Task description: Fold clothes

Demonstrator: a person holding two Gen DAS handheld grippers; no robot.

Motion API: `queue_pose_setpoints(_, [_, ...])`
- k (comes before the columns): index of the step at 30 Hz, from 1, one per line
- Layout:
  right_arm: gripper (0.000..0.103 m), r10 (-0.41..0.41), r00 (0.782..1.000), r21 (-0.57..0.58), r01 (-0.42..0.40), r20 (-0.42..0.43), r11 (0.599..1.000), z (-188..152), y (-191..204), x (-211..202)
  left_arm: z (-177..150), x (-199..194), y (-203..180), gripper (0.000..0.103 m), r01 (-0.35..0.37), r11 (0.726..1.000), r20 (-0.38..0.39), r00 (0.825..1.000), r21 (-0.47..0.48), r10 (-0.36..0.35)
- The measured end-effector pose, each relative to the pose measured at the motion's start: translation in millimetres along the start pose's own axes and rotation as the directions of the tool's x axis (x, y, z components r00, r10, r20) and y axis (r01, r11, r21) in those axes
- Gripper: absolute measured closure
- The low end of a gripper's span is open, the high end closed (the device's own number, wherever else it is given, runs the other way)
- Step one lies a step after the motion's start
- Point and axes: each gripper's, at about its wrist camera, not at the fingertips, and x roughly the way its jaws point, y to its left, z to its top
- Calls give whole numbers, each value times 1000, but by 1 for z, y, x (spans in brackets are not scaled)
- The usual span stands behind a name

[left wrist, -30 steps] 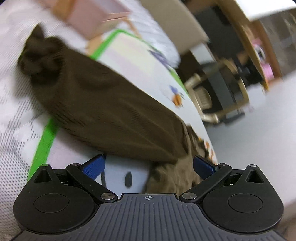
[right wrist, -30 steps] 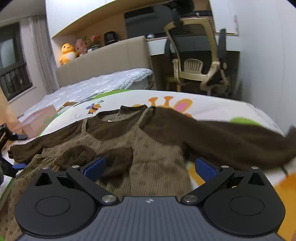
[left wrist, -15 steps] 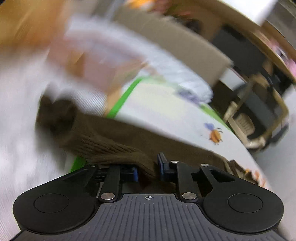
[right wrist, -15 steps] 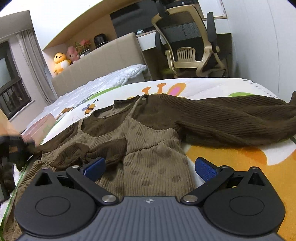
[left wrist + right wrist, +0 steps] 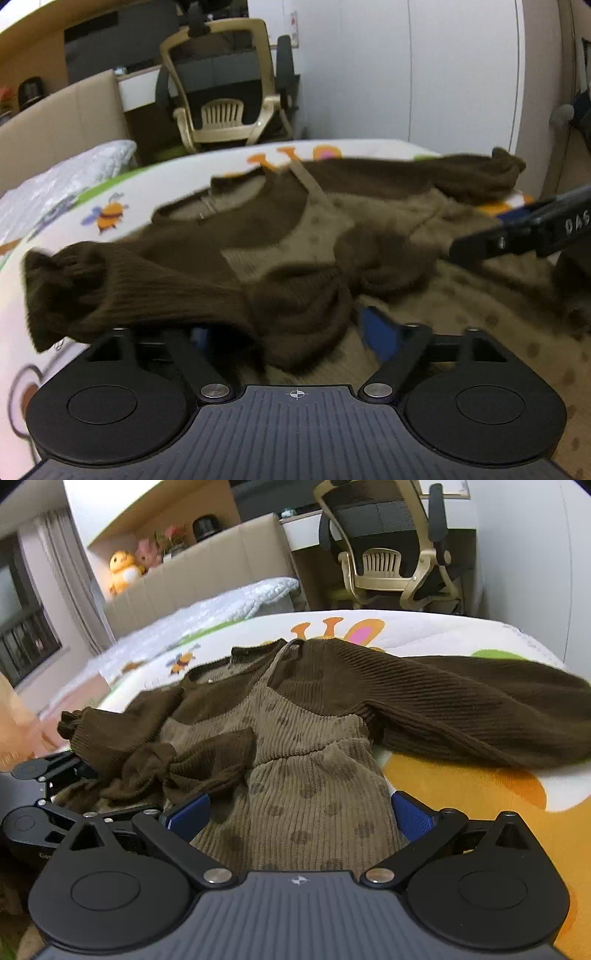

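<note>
Our left gripper (image 5: 291, 332) has its blue pads spread, the right pad (image 5: 378, 334) plain to see and the left one mostly buried under a dark brown sleeve (image 5: 147, 291) that drapes across the gap; the pads are apart, so nothing is pinched. The sleeve's gathered cuff (image 5: 55, 291) hangs out toward nine o'clock. Our right gripper (image 5: 297, 818) also stands wide, both blue pads well apart, with the tan spotted skirt (image 5: 314, 797) of the dress lying between them, not clamped.

Outward from there, the dress (image 5: 288, 716) lies flat on the printed bedspread (image 5: 480, 797), its neckline toward twelve o'clock. In the right wrist view the other brown sleeve (image 5: 461, 709) stretches away toward three o'clock, while the near sleeve is bunched across the bodice at about nine o'clock, touching the left gripper's black frame (image 5: 40, 775).

At twelve o'clock, beyond the bed, stands a mesh office chair (image 5: 391, 542). Toward eleven o'clock a beige headboard (image 5: 207, 565) carries a yellow plush toy (image 5: 123, 572), with a white quilt (image 5: 221, 605) below it.
</note>
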Motion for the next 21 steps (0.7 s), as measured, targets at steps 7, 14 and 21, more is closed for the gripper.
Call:
queue_pose_setpoints(7, [0, -104, 994, -139, 98, -34, 985, -1, 20, 9, -7, -15, 21, 8, 4, 990, 20, 1000, -139, -1])
queue_pose_setpoints(14, [0, -143, 990, -117, 141, -13, 983, -3, 17, 8, 2, -36, 40, 7, 3, 965, 51, 999, -262, 10])
queue_pose_setpoints(21, [0, -172, 984, -150, 164, -37, 975, -1, 22, 13, 4, -53, 61, 7, -90, 939, 39, 993, -332, 109])
